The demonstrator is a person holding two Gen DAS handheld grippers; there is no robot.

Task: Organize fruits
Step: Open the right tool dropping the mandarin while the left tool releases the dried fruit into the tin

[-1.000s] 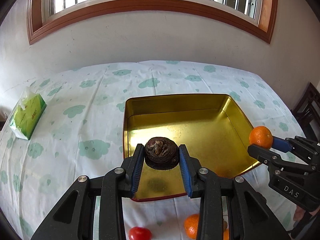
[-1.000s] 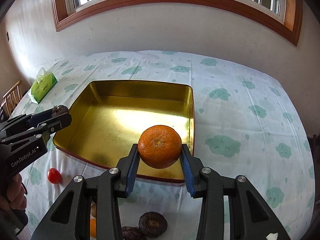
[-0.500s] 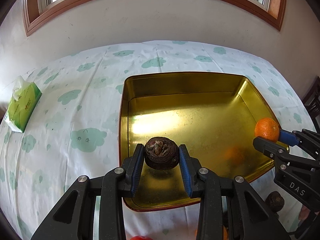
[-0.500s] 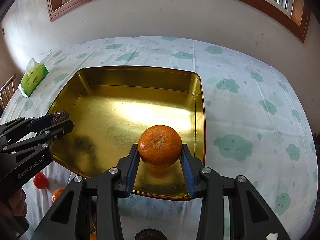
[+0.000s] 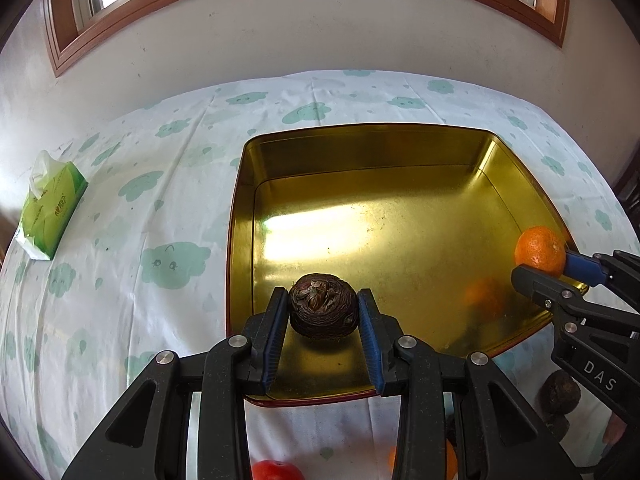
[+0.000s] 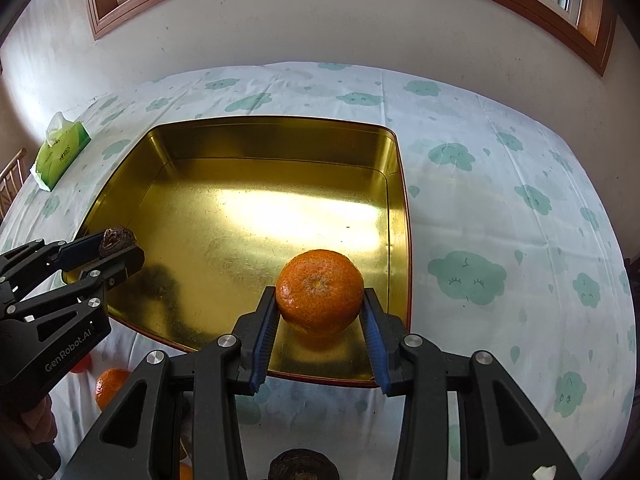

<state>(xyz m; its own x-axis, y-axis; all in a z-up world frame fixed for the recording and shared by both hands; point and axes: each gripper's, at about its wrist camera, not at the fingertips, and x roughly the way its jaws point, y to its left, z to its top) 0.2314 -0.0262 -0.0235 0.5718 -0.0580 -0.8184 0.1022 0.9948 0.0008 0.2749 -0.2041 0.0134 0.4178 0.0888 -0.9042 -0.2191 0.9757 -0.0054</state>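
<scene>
Both claws have sunk lower over the gold tray (image 5: 400,152). The left claw (image 5: 323,320) clamps a dark brown fruit (image 5: 323,306) above the near edge; the right claw (image 6: 319,312) clamps an orange (image 6: 319,292) likewise. The tray holds nothing yet. Fruits behind the claws on the tabletop (image 6: 500,200) are mostly cut off.

Both wrist cameras look steeply down along their fingers, close above the gold tray (image 5: 400,220), facing the window wall. They share the tray (image 6: 260,208); edges blur, probably lens distortion.
</scene>
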